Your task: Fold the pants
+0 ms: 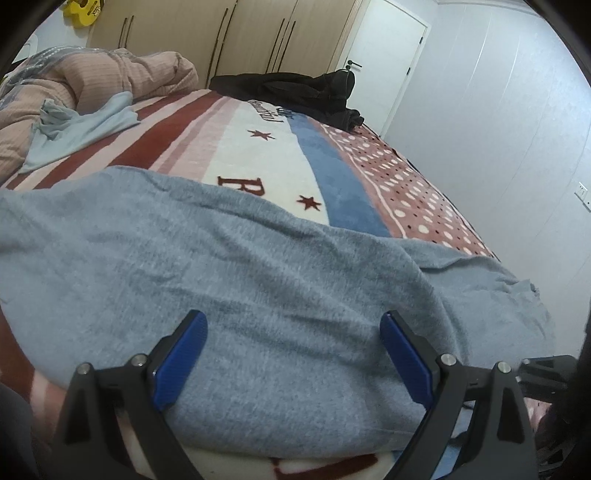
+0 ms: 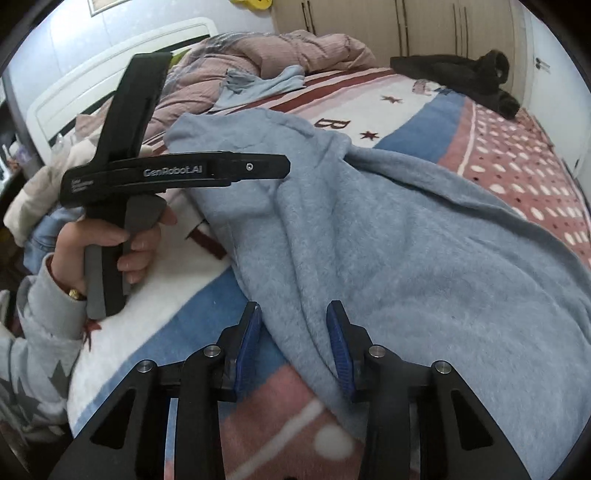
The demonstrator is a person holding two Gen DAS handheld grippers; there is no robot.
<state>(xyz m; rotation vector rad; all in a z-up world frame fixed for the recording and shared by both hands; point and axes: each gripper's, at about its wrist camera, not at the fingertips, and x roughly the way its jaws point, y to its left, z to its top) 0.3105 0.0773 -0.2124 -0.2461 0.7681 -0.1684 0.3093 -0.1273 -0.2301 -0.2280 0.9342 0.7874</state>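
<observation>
Grey-blue fleece pants lie spread across the patterned blanket on the bed. My left gripper hovers just over them, its blue pads wide apart and open, with nothing pinched. In the right wrist view the pants are bunched into long folds. My right gripper stands partly open over a folded edge of the cloth; fabric lies between the fingers, but the pads do not press on it. A person's hand in a grey sleeve holds the left gripper's handle at the left.
A black garment lies at the bed's far end. A pink duvet and a light blue garment sit at the far left. Wardrobe doors and a white door stand behind, and a white headboard lies left.
</observation>
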